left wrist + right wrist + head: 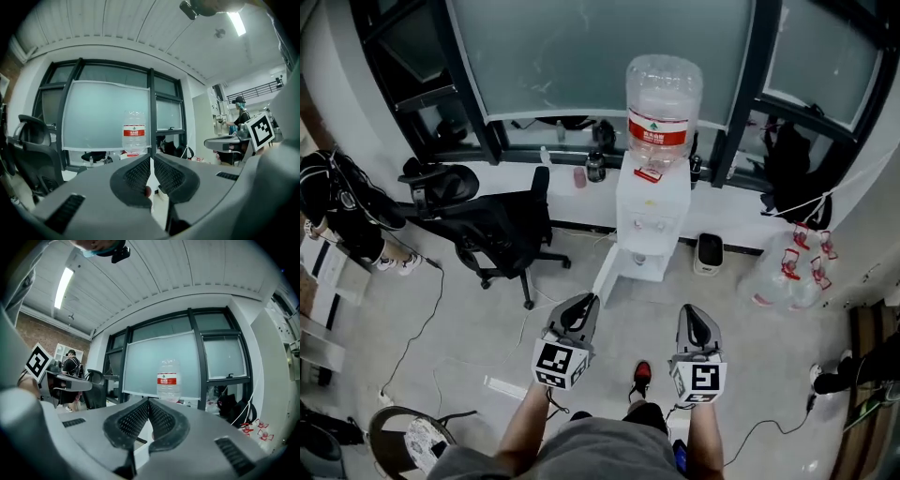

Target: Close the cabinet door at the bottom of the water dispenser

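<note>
A black office chair (502, 234) stands left of the water dispenser (652, 202). The left gripper (581, 305) hangs in front of the dispenser, jaws pressed together with nothing between them. Just beyond it, the cabinet door (609, 270) at the dispenser's base stands swung open to the left. The right gripper (695, 317), also in front of the dispenser, is likewise closed and empty.

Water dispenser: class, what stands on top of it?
A large clear bottle with a red label stands on the white water dispenser. Where its mouth meets the dispenser is covered by the bottle's own body.
</note>
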The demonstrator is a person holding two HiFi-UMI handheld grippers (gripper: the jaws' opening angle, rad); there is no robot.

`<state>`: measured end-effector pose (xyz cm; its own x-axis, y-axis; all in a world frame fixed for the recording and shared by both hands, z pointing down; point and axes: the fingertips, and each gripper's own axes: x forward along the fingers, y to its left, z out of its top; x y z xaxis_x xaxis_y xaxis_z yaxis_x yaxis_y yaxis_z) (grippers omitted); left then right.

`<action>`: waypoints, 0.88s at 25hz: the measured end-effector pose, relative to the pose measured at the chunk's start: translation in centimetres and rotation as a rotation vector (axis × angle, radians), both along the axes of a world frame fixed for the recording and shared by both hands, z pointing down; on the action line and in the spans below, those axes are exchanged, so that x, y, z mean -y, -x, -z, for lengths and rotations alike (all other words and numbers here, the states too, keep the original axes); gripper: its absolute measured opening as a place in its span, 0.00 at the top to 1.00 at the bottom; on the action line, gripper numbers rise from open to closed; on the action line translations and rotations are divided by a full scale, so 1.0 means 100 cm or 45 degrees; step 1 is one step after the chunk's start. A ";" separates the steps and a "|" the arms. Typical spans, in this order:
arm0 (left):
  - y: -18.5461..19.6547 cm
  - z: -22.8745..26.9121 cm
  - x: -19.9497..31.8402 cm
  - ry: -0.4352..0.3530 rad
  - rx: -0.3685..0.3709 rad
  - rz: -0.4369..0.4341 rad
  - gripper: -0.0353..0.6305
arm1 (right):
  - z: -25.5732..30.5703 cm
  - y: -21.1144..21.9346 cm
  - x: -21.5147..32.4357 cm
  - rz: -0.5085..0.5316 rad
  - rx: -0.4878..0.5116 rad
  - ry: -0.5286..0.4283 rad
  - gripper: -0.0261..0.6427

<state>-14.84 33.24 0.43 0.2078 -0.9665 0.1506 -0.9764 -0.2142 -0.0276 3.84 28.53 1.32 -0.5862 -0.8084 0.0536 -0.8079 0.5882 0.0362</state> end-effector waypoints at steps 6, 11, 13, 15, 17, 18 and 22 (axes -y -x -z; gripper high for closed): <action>-0.005 -0.020 0.083 0.061 -0.007 0.063 0.88 | -0.022 -0.004 0.093 0.052 0.006 0.061 0.93; -0.006 -0.040 0.134 0.115 -0.020 0.120 0.88 | -0.050 0.000 0.143 0.116 -0.020 0.110 0.93; -0.005 -0.050 0.152 0.135 -0.026 0.140 0.88 | -0.061 0.003 0.160 0.135 -0.015 0.137 0.93; -0.005 -0.061 0.167 0.158 -0.025 0.155 0.88 | -0.071 0.006 0.175 0.158 -0.012 0.157 0.93; -0.005 -0.071 0.179 0.181 -0.019 0.169 0.88 | -0.082 0.007 0.188 0.173 -0.006 0.178 0.93; -0.005 -0.077 0.184 0.191 -0.016 0.174 0.88 | -0.087 0.007 0.194 0.176 -0.001 0.191 0.93; -0.002 -0.100 0.202 0.229 -0.015 0.195 0.88 | -0.111 0.011 0.219 0.183 0.013 0.232 0.93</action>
